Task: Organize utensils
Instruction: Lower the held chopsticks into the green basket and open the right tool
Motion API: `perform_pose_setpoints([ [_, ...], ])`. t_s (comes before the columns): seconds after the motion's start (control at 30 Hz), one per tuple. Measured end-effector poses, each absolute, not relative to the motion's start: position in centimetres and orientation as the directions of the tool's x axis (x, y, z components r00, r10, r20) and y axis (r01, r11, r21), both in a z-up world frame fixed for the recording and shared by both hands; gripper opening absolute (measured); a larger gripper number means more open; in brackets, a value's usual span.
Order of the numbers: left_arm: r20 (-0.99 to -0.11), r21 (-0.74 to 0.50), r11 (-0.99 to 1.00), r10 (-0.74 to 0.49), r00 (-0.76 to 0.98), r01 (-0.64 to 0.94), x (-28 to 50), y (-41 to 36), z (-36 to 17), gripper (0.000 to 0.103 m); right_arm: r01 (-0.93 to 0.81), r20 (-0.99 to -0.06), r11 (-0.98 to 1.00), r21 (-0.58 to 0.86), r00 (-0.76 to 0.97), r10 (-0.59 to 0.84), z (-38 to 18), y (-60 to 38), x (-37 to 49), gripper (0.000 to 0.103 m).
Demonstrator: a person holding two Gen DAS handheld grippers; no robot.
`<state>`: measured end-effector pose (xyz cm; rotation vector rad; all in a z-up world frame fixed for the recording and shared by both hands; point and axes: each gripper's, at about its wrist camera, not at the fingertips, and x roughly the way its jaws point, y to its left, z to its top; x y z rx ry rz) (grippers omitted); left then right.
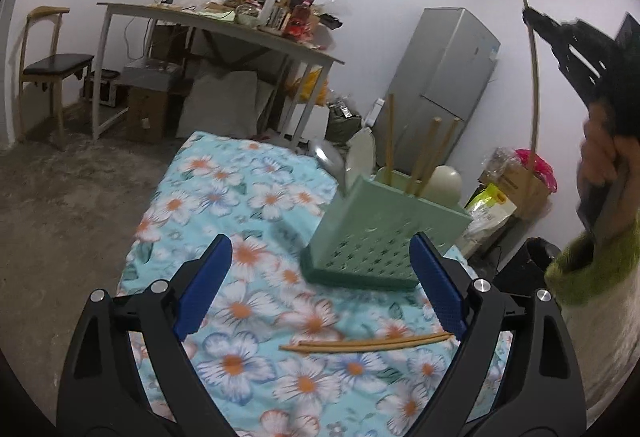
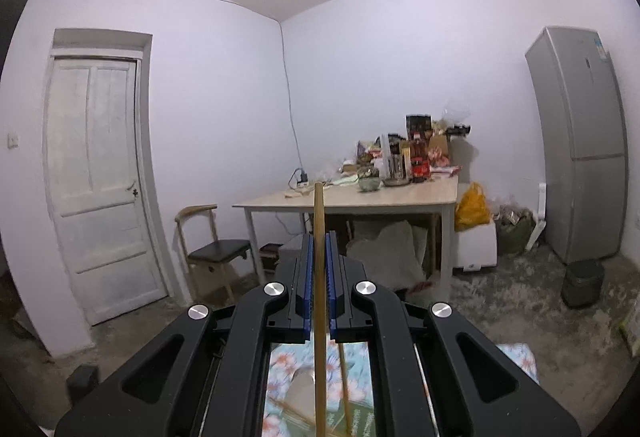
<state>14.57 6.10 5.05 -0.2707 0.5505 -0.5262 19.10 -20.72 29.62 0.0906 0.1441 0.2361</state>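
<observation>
A green perforated utensil holder (image 1: pixel 380 237) stands on the flowered cloth (image 1: pixel 240 221), with several wooden chopsticks (image 1: pixel 424 153) and a metal spoon (image 1: pixel 329 157) upright in it. Two chopsticks (image 1: pixel 368 343) lie on the cloth just before it. My left gripper (image 1: pixel 322 240) is open, with nothing between its blue pads (image 1: pixel 208 285), and it faces the holder. At the upper right, a hand (image 1: pixel 600 157) in a green sleeve holds my right gripper (image 1: pixel 572 45). In the right wrist view my right gripper (image 2: pixel 319 237) is shut on one wooden chopstick (image 2: pixel 319 205), which stands upright.
A cluttered table (image 2: pixel 360 201) stands by the far wall, with a chair (image 2: pixel 216 251) to its left. A grey fridge (image 2: pixel 580 141) and a dark bin (image 2: pixel 582 283) are on the right, and a white door (image 2: pixel 100 177) on the left. The cloth's left edge drops to bare floor (image 1: pixel 72 205).
</observation>
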Motion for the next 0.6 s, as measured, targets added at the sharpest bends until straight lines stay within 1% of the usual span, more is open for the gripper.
perform_pose_setpoints([
  [0.2,-0.441,-0.36,0.851,-0.517,0.733,0.383,14.9,7.1,4.6,0.086,-0.227,-0.114,0.968,0.111,0.964,0.24,28.6,-20.0,23.9,0.006],
  [0.33,-0.444,-0.348,0.858,-0.506,0.74,0.378,15.2,7.5,4.5,0.086,-0.203,-0.148,0.972,0.119,0.964,0.22,26.4,-20.3,27.0,0.006],
  [0.43,-0.452,-0.346,0.86,-0.503,0.736,0.375,15.6,7.6,4.2,0.086,-0.154,-0.201,0.986,0.068,0.966,0.165,24.1,-20.1,28.8,0.006],
  [0.6,-0.46,-0.361,0.852,-0.517,0.722,0.38,16.4,7.7,3.7,0.086,-0.146,-0.312,0.989,0.021,0.939,0.145,20.8,-19.6,29.0,0.006],
])
